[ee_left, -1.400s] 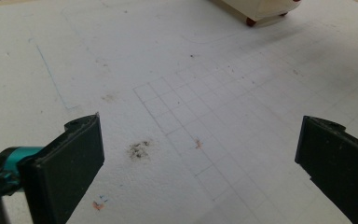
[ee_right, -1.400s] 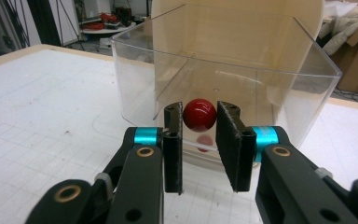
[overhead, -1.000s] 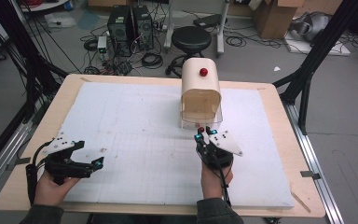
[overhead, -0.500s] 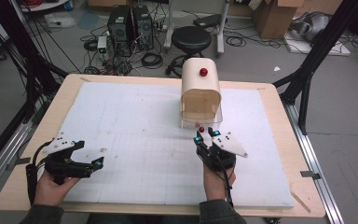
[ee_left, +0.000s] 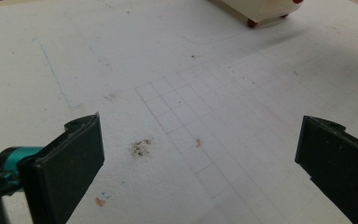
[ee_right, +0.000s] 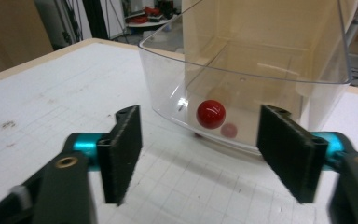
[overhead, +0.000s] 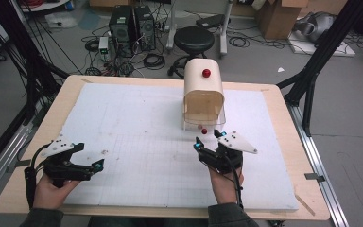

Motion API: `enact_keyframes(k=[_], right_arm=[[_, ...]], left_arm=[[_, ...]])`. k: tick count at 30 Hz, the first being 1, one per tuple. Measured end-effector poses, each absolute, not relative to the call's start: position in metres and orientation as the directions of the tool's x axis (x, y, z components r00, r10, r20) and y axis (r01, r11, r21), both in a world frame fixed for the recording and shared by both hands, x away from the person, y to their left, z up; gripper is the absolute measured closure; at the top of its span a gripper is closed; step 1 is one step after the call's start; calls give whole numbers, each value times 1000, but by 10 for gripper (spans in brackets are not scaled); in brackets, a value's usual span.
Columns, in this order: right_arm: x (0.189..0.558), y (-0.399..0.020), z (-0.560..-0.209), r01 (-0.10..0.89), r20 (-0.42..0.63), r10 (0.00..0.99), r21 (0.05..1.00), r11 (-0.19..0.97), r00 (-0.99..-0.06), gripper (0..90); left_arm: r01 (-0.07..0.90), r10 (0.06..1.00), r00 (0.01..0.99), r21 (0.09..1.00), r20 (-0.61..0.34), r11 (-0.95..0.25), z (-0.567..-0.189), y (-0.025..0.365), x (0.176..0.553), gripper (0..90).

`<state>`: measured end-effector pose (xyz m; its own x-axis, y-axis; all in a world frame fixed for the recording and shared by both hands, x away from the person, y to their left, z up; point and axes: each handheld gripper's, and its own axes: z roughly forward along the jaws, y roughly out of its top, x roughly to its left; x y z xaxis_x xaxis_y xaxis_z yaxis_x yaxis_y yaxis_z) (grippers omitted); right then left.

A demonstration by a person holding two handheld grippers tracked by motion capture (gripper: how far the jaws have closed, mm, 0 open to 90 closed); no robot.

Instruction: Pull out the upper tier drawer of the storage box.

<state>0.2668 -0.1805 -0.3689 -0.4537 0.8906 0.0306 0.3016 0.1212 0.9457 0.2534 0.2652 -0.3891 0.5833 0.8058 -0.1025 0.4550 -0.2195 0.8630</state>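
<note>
A cream box with a red knob on top stands on the white mat toward the back. Its clear curved front flap hangs down to the mat and carries a small red knob, also seen low on the flap as the red knob. My right gripper points at that knob. Its jaws have just been opening, and the right gripper now stands open with the knob a little ahead of the tips and nothing pressed. My left gripper rests open at the front left, and the left gripper holds nothing.
The white gridded mat covers a wooden table. Black frame struts rise at the left and right. A stool and cables lie on the floor behind the table.
The right gripper's jaws have spread apart and it has drawn back slightly from the flap's red knob. The left gripper and the box have stayed put.
</note>
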Motion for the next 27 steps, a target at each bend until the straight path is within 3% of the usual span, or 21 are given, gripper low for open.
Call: enact_keyframes(k=[8,19,22,27], right_arm=[[271,-185,-369,334,40,862,930,152,-506,146],[272,-197,-370,359,48,843,917,175,-535,95],[272,-200,-371,362,47,847,915,176,-530,10],[276,-208,-372,389,53,844,901,190,-534,2]], left_arm=[[458,805,584,862,-106,-219,-390,265,253,17],[459,801,589,860,-107,-223,-391,264,255,17],[459,797,594,859,-108,-226,-392,262,255,17],[459,796,596,859,-109,-226,-392,262,255,17]])
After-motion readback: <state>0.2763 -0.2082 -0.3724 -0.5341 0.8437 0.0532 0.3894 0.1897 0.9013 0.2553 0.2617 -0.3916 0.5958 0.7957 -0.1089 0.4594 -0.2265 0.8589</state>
